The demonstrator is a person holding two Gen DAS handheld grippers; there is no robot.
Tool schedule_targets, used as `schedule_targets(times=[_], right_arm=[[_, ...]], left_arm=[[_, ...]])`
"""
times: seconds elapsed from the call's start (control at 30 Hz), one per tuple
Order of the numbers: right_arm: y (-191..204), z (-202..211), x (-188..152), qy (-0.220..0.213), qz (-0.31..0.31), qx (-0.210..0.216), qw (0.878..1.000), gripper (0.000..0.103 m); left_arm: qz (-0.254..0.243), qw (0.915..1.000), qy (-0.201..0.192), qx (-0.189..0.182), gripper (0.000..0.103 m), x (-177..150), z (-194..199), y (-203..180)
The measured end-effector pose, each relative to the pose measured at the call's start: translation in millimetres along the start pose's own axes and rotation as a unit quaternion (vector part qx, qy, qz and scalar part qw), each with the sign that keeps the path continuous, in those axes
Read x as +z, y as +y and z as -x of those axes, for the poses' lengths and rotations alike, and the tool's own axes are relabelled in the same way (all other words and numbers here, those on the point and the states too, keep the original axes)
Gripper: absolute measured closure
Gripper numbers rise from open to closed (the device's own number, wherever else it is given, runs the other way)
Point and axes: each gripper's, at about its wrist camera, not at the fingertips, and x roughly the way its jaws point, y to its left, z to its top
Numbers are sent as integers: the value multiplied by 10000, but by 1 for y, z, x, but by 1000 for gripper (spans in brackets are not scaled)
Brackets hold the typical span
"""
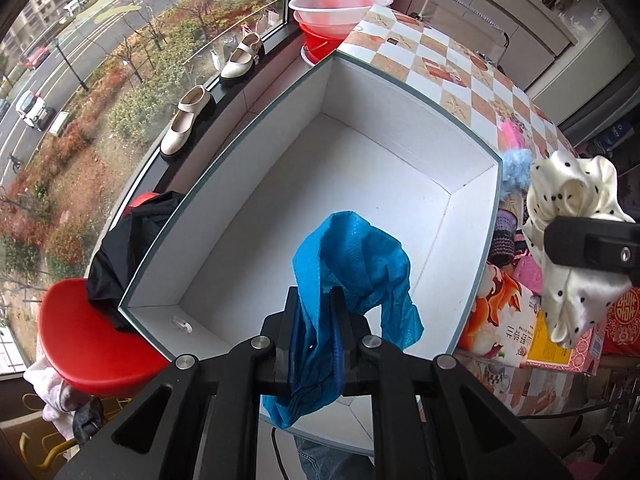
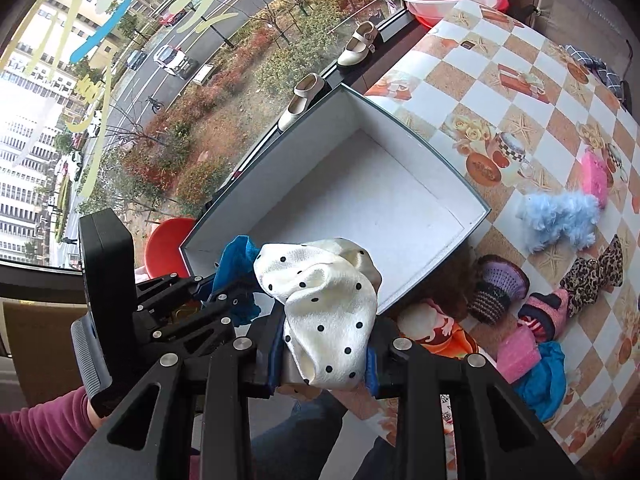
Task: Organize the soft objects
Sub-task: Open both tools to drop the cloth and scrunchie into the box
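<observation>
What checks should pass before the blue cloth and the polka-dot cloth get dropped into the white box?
1. Left gripper shut on blue cloth: ok.
2. Blue cloth above white box opening: ok.
3. Right gripper shut on polka-dot cloth: ok.
4. Polka-dot cloth above box: not ok in the left wrist view, where it hangs outside the right wall.
5. Box floor free of other cloth: ok.

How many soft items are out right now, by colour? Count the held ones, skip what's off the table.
Blue cloth: 2, one held by left gripper over the white box, one on the table
White polka-dot: 1, in right gripper
Light blue fluffy: 1
Pink: 3
Purple knit: 1
Leopard print: 1
Total: 9
</observation>
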Motion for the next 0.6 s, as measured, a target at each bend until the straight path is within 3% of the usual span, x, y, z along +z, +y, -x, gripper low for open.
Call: schedule_targets(times=[0.1, 0.17, 0.23, 0.27, 0.3, 0.33, 0.43, 0.6], right_arm=[[3, -5, 9, -13, 17, 12, 10000, 70], [5, -7, 14, -53, 31, -13, 10000, 70], [5, -9, 18, -80, -33, 39, 10000, 65], [3, -10, 20, -95, -106, 102, 9998, 55], [0, -9, 21, -109, -200, 145, 9996, 21], [-3, -9, 21, -121, -310, 130, 9994, 0], [-13, 2, 19, -199, -608, 187, 9978, 0], [-34, 46, -1, -463, -1223, 692, 9890, 0]], left_arm=[[14, 9999, -30, 129, 79, 2, -1, -1], [-6, 9996, -43, 283, 50, 2, -1, -3], [-2, 9996, -126, 236, 29, 1, 2, -3], [16, 9996, -231, 141, 22, 1, 5, -3], [14, 9994, -339, 76, 20, 0, 8, -3], [-10, 9991, -411, 35, 16, -1, 11, -4], [-70, 9988, -417, -254, 0, 2, 15, -8], [-198, 9936, -120, -1102, 0, 7, 19, -22]])
